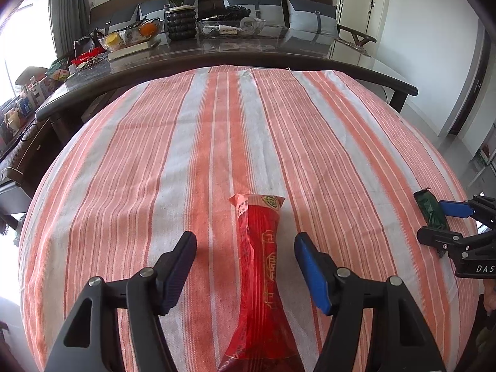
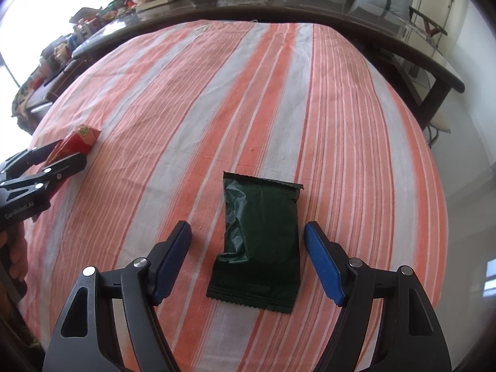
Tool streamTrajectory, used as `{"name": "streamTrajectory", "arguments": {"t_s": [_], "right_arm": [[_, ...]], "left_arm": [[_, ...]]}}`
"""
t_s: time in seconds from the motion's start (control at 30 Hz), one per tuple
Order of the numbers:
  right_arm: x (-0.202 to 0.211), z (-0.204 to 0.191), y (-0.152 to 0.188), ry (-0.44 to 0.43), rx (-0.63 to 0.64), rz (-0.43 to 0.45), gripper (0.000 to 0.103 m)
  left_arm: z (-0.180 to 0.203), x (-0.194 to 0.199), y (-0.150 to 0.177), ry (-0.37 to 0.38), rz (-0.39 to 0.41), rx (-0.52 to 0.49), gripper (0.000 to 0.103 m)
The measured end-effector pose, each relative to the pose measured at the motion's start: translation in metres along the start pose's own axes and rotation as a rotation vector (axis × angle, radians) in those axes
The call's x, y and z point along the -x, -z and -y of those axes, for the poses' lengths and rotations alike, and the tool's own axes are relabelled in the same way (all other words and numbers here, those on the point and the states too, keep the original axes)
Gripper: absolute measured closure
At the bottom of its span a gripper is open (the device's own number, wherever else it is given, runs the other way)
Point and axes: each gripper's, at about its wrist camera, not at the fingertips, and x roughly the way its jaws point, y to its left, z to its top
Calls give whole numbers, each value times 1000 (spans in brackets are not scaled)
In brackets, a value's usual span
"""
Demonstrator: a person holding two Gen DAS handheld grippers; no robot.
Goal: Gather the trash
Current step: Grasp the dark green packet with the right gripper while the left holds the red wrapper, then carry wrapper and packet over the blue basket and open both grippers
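1. The left tool [image 1: 245,248] is spread wide, with the red wrapper [image 1: 259,282] lying flat between its fingers on the striped cloth [image 1: 186,142].
2. The right tool [image 2: 248,238] is spread wide too, with the green wrapper [image 2: 259,241] flat between its fingers.
3. The two wrappers are well apart on the bench.

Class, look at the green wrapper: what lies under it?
The green wrapper lies flat on the striped cloth, between the open right gripper fingers. Anything beneath the wrapper or the cloth is hidden.
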Motion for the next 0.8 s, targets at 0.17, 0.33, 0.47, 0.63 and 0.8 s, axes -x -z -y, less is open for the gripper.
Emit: {"name": "streamTrajectory", "arguments": {"t_s": [0.17, 0.33, 0.47, 0.63, 0.8], "right_arm": [[3, 0, -2, 17, 10, -7, 53], [9, 2, -1, 15, 8, 3, 62], [14, 2, 2, 8, 11, 17, 63], [26, 2, 7, 2, 23, 37, 64], [37, 11, 14, -13, 8, 55, 64]], "left_arm": [[2, 0, 0, 0, -3, -12, 86], [-1, 10, 1, 14, 22, -8, 90], [2, 24, 1, 50, 53, -6, 91], [13, 40, 3, 126, 77, -10, 92], [34, 50, 4, 184, 83, -19, 93]]}}
